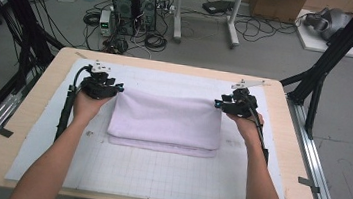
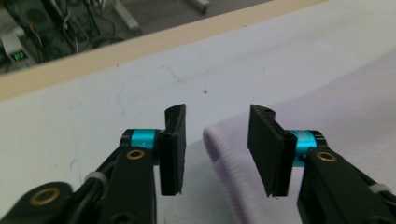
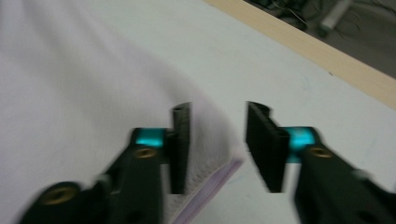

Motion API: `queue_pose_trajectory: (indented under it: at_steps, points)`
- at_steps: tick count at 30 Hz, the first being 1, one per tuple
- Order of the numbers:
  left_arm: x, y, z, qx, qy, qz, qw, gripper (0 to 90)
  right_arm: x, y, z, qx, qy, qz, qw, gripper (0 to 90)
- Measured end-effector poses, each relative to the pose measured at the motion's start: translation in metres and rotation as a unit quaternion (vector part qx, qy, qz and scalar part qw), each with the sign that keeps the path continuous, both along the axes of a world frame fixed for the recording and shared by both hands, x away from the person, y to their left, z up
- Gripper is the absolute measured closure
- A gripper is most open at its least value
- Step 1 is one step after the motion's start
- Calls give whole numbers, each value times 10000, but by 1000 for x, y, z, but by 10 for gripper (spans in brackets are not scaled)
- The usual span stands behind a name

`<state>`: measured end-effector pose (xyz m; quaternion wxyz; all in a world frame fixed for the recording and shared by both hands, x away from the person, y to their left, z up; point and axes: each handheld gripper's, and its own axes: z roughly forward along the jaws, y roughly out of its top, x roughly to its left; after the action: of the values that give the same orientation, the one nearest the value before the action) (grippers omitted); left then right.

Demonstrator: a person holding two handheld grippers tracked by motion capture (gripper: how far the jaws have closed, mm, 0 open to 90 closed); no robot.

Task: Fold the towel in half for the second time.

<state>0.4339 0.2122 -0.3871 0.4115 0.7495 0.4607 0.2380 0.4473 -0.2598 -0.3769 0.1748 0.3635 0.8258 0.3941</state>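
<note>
From the high view, my left hand-held gripper (image 1: 115,88) sits at nine o'clock of the folded towel (image 1: 166,121) and my right hand-held gripper (image 1: 219,104) at three, flanking its far corners mid-surface (image 1: 27,112). The left gripper view shows jaws parted, released above the corner. The right gripper view shows the same, freeing the fold to lie flat.

Towel (image 1: 166,121): soft lilac cloth, ribbed at the hem, matt. Mat (image 1: 156,172): smooth white sheet, faint grid. Bench (image 1: 21,117) edge: pale wood. Left tool (image 2: 215,149) pads: matt black, finely grooved.

Folded towel (image 1: 166,122) on mat (image 1: 156,172); mat on table (image 1: 27,112).
</note>
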Motion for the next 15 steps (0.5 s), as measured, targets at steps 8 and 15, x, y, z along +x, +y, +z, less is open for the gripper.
queue_pose_trajectory:
  at_steps: [8,15]
  points:
    - [-47,2,-20,61,195,-830,9963,555,-28,11,-20,296,404,559,9972,524]
    - [-93,7,-37,166,336,-1353,9901,567,-81,14,-34,155,452,1112,9926,539]
